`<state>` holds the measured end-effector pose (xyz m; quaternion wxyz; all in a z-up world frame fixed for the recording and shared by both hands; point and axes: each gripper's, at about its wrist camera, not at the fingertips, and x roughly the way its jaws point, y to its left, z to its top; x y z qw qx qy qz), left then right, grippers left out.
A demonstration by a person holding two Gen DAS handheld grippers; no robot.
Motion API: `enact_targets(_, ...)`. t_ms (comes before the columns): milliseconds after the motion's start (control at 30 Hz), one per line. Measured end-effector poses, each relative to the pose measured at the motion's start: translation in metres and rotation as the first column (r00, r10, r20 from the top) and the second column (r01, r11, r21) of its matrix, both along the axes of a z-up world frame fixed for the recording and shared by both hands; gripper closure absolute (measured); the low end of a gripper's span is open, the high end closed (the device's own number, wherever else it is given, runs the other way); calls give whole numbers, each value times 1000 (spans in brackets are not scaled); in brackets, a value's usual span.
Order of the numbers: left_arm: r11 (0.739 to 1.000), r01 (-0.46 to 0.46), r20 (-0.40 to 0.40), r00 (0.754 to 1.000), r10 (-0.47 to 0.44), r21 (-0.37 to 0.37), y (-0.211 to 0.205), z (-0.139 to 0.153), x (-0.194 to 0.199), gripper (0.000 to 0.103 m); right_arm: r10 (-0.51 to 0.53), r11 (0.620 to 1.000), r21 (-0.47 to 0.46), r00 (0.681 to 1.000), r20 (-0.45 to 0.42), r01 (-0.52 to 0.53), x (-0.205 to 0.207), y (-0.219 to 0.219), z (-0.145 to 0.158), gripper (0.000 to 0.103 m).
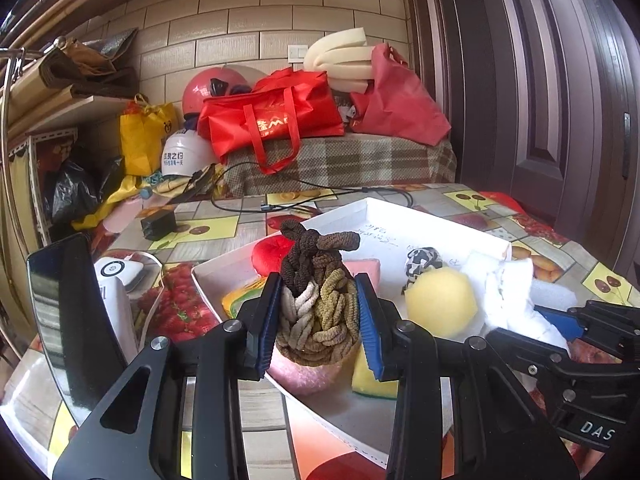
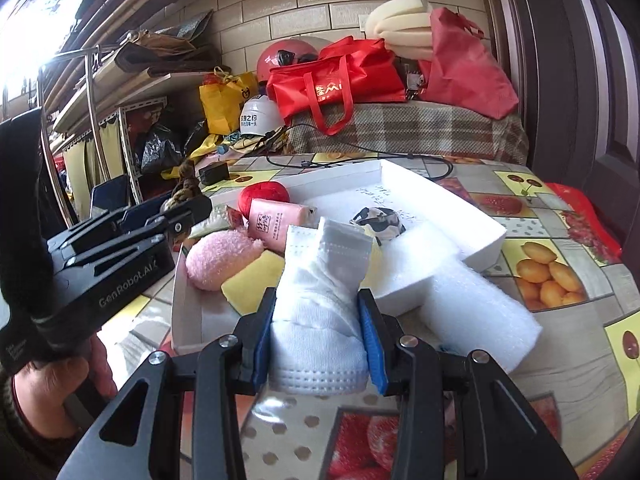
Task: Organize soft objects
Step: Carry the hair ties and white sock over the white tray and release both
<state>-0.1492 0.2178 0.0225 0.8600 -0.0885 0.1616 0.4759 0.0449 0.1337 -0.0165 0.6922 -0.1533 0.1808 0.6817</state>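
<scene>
Between the blue-padded fingers of the left gripper [image 1: 318, 320], a bundle of brown, tan and cream hair ties [image 1: 316, 300] is clamped, held over the near corner of the white tray [image 1: 400, 220] on the fruit-patterned table [image 1: 208, 228]. Close beside it, the right gripper [image 2: 318, 336] is closed on a wad of white face masks [image 2: 320, 312] at the tray's near edge, just beside a white foam sheet [image 2: 472, 304]. Farther in the tray lie a pink fluffy pad [image 2: 220, 256], yellow sponge [image 2: 256, 280], pink packet [image 2: 276, 220], red cushion [image 2: 262, 196] and patterned scrunchie [image 2: 378, 220].
</scene>
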Motion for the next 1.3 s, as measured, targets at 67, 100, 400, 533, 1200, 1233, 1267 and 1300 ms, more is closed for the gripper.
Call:
enact_targets(67, 999, 15, -10, 1000, -15, -32, 6, -2, 2, 67, -6, 1000, -5, 1000, -26, 6, 1, 10, 0, 63)
enact_targets(100, 999, 18, -11, 1000, -19, -41, 9, -2, 3, 67, -6, 1000, -10, 999, -38, 6, 2, 14, -1, 63)
enact_targets(400, 996, 21, -41, 999, -24, -86, 35, -6, 17, 67, 22, 994, -110, 998, -62, -29, -9, 54, -10, 63)
enact_targets(533, 992, 6, -67, 998, -15, -126, 54, -9, 25, 67, 18, 987, -160, 999, -43, -25, -11, 67, -14, 63)
enact_targets(1200, 996, -67, -173, 983, 56, -62, 73, -11, 44, 61, -146, 986, -79, 989, 28, 148, 3, 82, 0, 51)
enact_targets(1233, 995, -78, -158, 985, 67, -63, 74, -10, 40, 60, -158, 984, -78, 987, 32, 160, 3, 82, 0, 47)
enact_targets(1267, 994, -92, -140, 987, 82, -66, 76, -10, 36, 51, -170, 982, -78, 985, 26, 171, 6, 81, 0, 36)
enact_targets(1300, 991, -116, -120, 987, 107, -67, 77, -8, 31, 32, -179, 980, -83, 984, 10, 180, 10, 82, -1, 24)
